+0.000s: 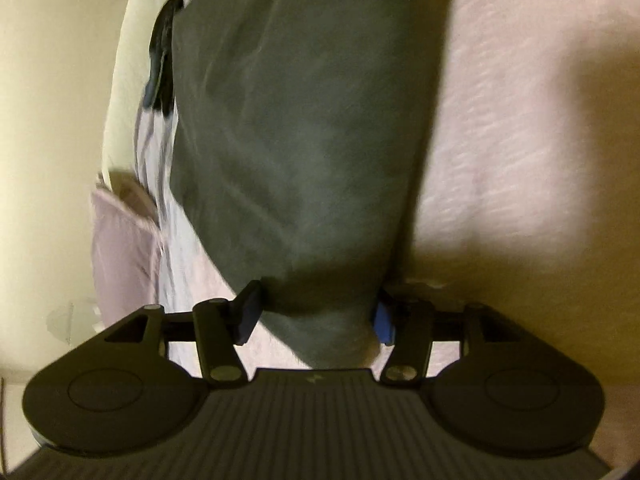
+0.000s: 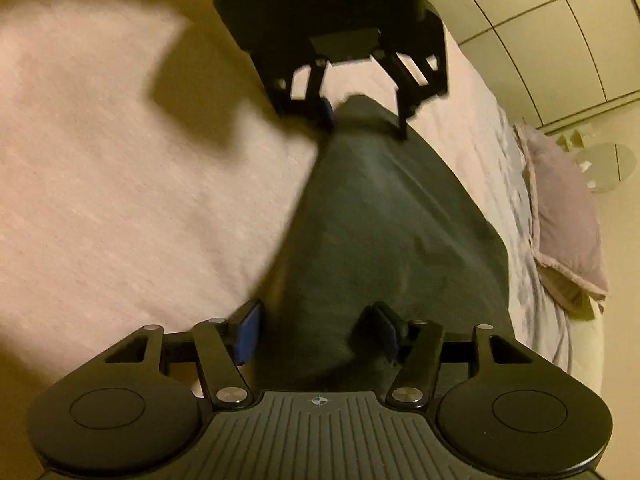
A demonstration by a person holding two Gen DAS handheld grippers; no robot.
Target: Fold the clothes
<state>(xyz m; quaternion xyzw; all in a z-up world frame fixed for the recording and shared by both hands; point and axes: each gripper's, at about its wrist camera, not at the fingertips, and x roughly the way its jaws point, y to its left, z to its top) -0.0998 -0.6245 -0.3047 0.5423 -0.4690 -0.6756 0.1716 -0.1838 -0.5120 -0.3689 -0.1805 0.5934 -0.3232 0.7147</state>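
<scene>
A dark grey garment [image 1: 296,140] lies flat as a long folded strip on a pink bedspread [image 1: 520,120]. In the left wrist view my left gripper [image 1: 316,316] stands open over one narrow end of it, the cloth lying loose between the blue pads. The right wrist view shows the garment [image 2: 384,220] running away from my right gripper [image 2: 316,330]. That gripper is open too, with the near end of the cloth between its fingers. At the far end, the left gripper [image 2: 364,120] faces it, its jaws apart around the cloth's tip.
The bedspread [image 2: 120,160] spreads wide on one side of the garment. A mauve pillow [image 2: 560,216] lies near the bed's edge, beside a pale striped sheet [image 1: 160,160]. A dark item [image 1: 160,60] lies past the garment. Cream cupboard doors [image 2: 540,40] stand behind the bed.
</scene>
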